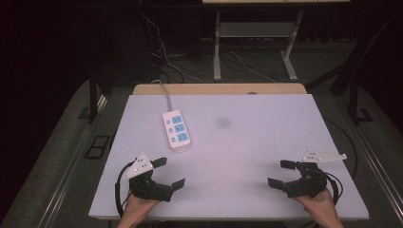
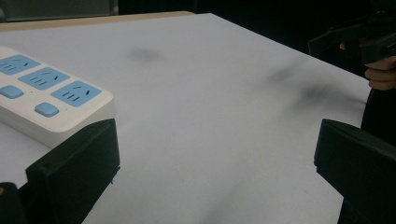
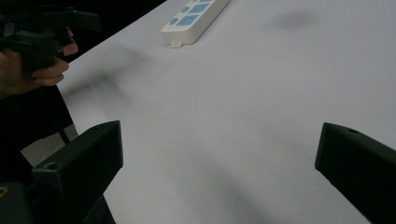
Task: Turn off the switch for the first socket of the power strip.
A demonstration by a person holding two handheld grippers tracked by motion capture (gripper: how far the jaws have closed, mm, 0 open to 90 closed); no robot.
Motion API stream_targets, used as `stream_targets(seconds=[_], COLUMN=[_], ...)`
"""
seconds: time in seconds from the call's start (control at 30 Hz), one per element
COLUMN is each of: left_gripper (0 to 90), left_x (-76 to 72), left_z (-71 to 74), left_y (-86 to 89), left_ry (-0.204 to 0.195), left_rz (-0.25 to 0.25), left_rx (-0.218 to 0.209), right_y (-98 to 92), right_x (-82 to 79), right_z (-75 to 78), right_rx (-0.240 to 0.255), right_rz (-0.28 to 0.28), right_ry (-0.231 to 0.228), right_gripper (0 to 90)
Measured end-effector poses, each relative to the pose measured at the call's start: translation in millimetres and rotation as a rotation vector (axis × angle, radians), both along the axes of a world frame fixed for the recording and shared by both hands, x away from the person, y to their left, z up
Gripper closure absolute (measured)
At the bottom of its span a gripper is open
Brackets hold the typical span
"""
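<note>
I hold my left gripper (image 1: 164, 172) and right gripper (image 1: 281, 174) wide and empty at the near edge, since the power strip (image 1: 177, 128) sits untouched ahead, nearer my left.

Looks like lab: dark room, white work table (image 1: 266, 142), loose cables on floor (image 1: 190, 61), metal desk legs (image 1: 217, 47) behind.

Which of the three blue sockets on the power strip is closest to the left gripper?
The end socket farthest from the cord on the power strip; it faces the left gripper, the other two sit farther back.
</note>
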State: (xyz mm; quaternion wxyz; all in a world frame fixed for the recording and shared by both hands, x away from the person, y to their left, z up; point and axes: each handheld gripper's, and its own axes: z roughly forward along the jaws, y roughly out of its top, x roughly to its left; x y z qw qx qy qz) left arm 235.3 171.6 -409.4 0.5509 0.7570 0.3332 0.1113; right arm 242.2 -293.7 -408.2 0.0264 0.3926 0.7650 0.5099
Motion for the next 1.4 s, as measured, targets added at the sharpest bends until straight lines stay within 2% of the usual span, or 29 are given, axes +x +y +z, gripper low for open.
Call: stream_targets(seconds=[0.67,0.9,1.2,1.4], left_gripper=[0.0,0.0,0.0,0.0], left_x=[-0.6,-0.4,3.4,8.2], left_z=[1.6,5.6,7.9,9.2], left_y=[0.8,2.8,5.2,6.0], left_ry=[0.014,0.034,0.065,0.09], left_rz=[-0.03,-0.037,-0.043,-0.049], left_rx=[0.008,-0.007,-0.002,0.017], right_y=[-3.4,-0.9,-1.0,-1.7], right_x=[0.8,0.6,1.0,1.1], right_z=[-3.3,-3.6,-3.8,-4.6], right_rx=[-0.011,-0.034,-0.037,-0.038], right_rz=[0.0,0.011,0.012,0.007], right_ry=[0.025,0.025,0.026,0.029], right_gripper=[0.6,0.6,0.6,0.6])
